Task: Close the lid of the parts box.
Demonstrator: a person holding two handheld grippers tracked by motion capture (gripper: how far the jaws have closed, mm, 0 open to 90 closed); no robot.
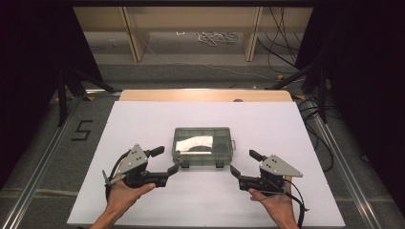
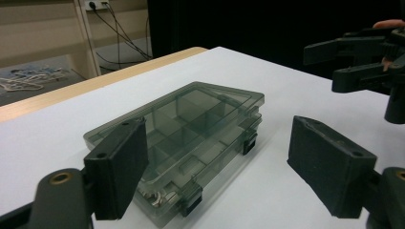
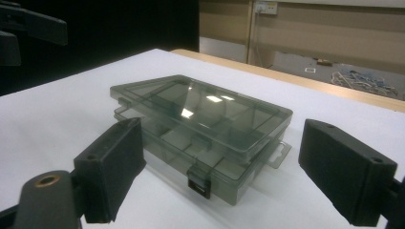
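As I look down from high view, compartment box (image 1: pixel 204 146) lies mid-worktop (image 1: pixel 143 124), lid down; left gripper (image 1: pixel 165 162) and right gripper (image 1: pixel 242 164) flank near corners, jaws spread, clear of box. "5" marked on floor (image 1: pixel 81 130), left. Left gripper view: I see box (image 2: pixel 181 138) just ahead, between spread jaws, untouched. Right gripper view: box (image 3: pixel 205 129) ahead, jaws wide, no readable label.

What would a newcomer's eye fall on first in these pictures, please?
First, the smoky see-through plastic box with inner compartments, lid down, in the middle of the white table. Next, the two black grippers just short of its near corners: the left gripper and the right gripper, both open and apart from the box.
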